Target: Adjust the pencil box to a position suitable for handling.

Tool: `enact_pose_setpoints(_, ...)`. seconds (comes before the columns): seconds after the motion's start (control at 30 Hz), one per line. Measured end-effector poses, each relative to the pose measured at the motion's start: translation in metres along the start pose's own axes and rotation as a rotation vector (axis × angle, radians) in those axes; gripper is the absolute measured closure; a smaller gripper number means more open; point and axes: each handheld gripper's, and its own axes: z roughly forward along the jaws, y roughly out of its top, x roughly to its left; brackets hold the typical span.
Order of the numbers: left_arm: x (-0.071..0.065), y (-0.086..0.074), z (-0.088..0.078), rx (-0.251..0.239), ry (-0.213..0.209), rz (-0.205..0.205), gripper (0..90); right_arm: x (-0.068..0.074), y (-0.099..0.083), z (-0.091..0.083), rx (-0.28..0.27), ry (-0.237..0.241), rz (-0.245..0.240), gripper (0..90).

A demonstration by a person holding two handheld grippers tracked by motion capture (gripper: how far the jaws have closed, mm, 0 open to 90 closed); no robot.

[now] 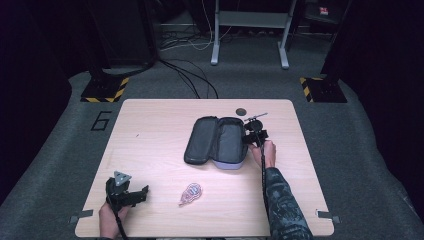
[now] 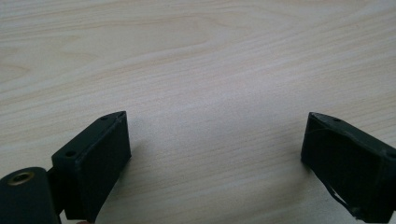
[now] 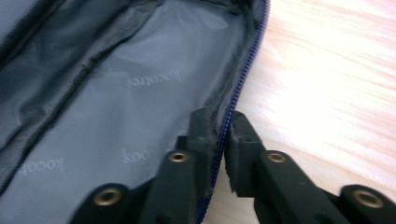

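1. So the dark grey fabric zip pouch with the lighter grey lining (image 1: 217, 141) lies flopped open on the pale wooden table (image 1: 150, 135), a bit right of the table's middle, and its long axis runs roughly away from the person, tilted a little
2. The right gripper (image 1: 256, 133) sits at the pouch's right edge and its jaws are pinched together on the rim right at the blue zipper line (image 3: 233, 105), lining on one side and bare table on the other
3. The left gripper (image 1: 134, 196) is parked well away from the pouch, down at the near left corner, jaws spread wide with nothing but wood between them
4. A small pinkish coiled cable-looking thing (image 1: 191, 193) lies on the near side of the pouch, closer to the left gripper than to the right
5. My read: the pouch's right-hand rim is what matters, the right hand already has it, so any pull or flip goes across the long axis toward the left flap
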Motion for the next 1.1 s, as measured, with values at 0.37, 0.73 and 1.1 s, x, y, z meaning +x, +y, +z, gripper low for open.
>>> enact_pose_setpoints(0.37, 0.000, 0.000, 0.000, 0.001, -0.002, -0.003, 8.1, -0.010, -0.016, -0.016, -0.016, 0.014, 0.063, 85.9)
enact_pose_setpoints(0.73, -0.001, 0.000, 0.000, 0.002, -0.004, -0.006, 8.2, 0.001, -0.041, -0.030, -0.024, 0.080, 0.087, 81.6)
enact_pose_setpoints(1.1, -0.001, 0.000, 0.000, 0.003, -0.004, -0.006, 8.2, 0.016, -0.038, -0.048, -0.041, 0.090, 0.053, 44.4)
